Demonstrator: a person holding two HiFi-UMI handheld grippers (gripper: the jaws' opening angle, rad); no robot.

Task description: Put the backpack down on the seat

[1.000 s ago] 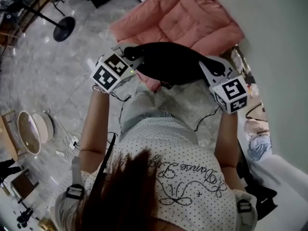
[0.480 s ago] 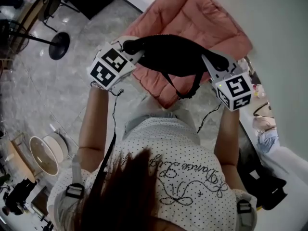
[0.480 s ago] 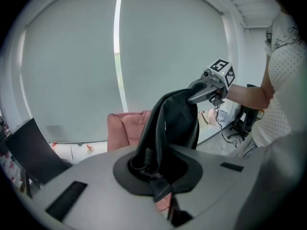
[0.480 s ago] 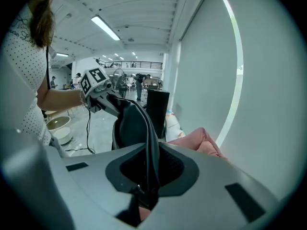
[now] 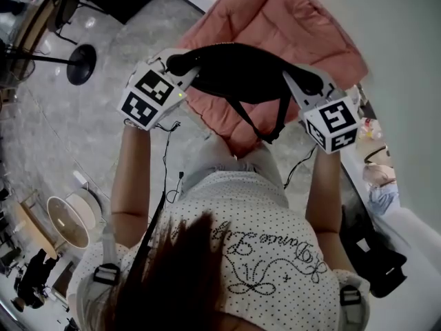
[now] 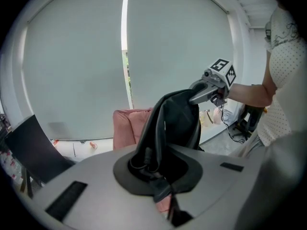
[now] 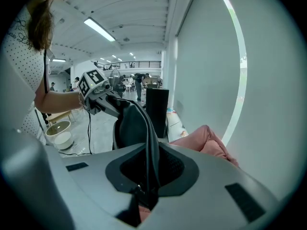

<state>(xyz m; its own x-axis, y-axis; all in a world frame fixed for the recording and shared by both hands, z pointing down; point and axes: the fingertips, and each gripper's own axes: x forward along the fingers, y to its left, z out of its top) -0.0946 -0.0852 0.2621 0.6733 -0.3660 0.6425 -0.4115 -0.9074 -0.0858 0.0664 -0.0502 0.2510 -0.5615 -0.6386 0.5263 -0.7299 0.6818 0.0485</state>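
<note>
A black backpack (image 5: 238, 74) hangs in the air between my two grippers, above the near part of a pink cushioned seat (image 5: 275, 26). My left gripper (image 5: 180, 63) is shut on its left end, my right gripper (image 5: 298, 78) shut on its right end. Two black straps (image 5: 265, 126) dangle below it. In the left gripper view the black fabric (image 6: 168, 123) runs from my jaws up to the right gripper (image 6: 211, 87). In the right gripper view the fabric (image 7: 136, 128) runs from my jaws to the left gripper (image 7: 98, 97), with the pink seat (image 7: 206, 140) at the right.
A pale wall (image 5: 400, 61) stands close on the right. A black stand base (image 5: 81, 54) sits on the grey marble floor (image 5: 76, 123) at the left, with a round bowl-shaped thing (image 5: 67, 219) and cables nearer me. Bags (image 5: 372, 250) lie by the wall at the lower right.
Both grippers have carried the backpack forward, from the seat's near edge to over the pink cushion. The straps have dropped free and now hang below it.
</note>
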